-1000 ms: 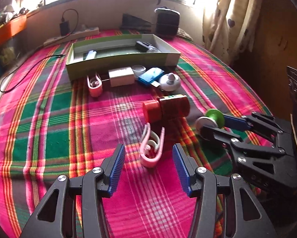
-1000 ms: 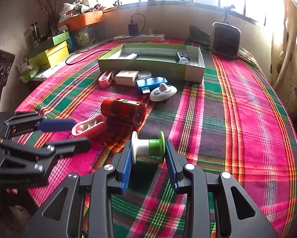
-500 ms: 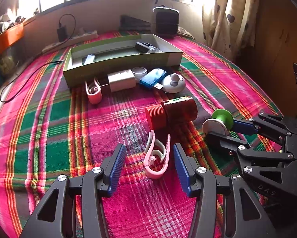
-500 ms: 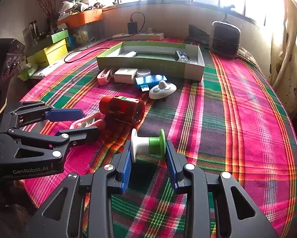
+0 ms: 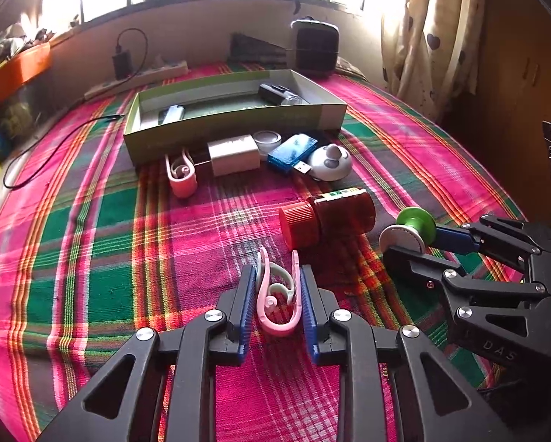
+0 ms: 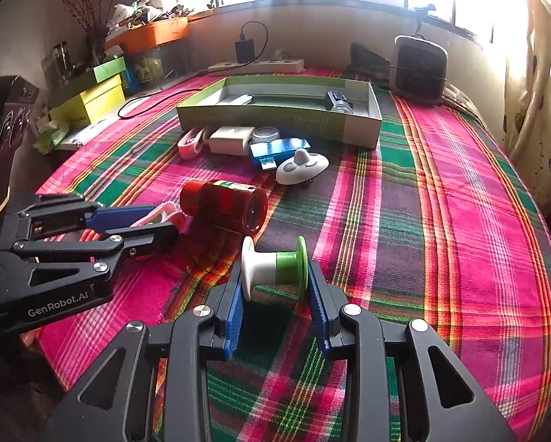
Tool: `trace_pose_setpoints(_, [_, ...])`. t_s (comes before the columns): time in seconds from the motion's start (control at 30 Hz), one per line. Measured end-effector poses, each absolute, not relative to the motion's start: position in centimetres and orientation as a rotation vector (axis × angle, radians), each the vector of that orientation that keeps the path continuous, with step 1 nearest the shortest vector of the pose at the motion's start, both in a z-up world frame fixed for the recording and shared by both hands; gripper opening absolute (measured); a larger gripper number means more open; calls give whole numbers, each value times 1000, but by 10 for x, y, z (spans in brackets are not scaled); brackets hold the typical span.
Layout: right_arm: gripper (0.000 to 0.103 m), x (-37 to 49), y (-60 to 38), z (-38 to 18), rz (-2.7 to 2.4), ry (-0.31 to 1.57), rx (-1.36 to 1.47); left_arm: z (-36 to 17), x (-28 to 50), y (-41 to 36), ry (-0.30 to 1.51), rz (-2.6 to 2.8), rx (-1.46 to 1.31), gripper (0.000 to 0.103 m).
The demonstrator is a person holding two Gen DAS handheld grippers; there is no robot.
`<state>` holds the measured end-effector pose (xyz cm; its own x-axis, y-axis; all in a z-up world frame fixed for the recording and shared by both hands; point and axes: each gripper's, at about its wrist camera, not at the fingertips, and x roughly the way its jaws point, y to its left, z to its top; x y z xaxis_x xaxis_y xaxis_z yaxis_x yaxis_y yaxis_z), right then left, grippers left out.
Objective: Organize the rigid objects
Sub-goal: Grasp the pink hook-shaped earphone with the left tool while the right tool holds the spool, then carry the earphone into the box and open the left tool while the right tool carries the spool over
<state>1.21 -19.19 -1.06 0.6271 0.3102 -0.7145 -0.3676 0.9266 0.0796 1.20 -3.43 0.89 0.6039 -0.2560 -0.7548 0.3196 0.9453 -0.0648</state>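
We read "GenRobot.AI" in white letters on the black body of the left hand-held gripper [image 6: 164,226], seen from the right wrist view. From the left wrist view we make out "DAS" on the body of the right hand-held gripper [image 5: 415,243]. The bottle [image 5: 327,215] carries a green and yellow label, but its print is too small for us to read.

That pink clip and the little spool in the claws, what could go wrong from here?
The left claw squeezes the pink clip across its springy arms, so it might pop out when lifted. The right claw pinches the green and white spool by its end discs alone; it could twist loose. The red bottle lies on its side close by, and a bump might roll it.
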Motion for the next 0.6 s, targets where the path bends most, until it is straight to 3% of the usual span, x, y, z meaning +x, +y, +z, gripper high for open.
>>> trace_pose_setpoints(0.6, [33, 14, -191, -10, 373, 793, -75, 11, 11, -32, 857, -329, 72, 22])
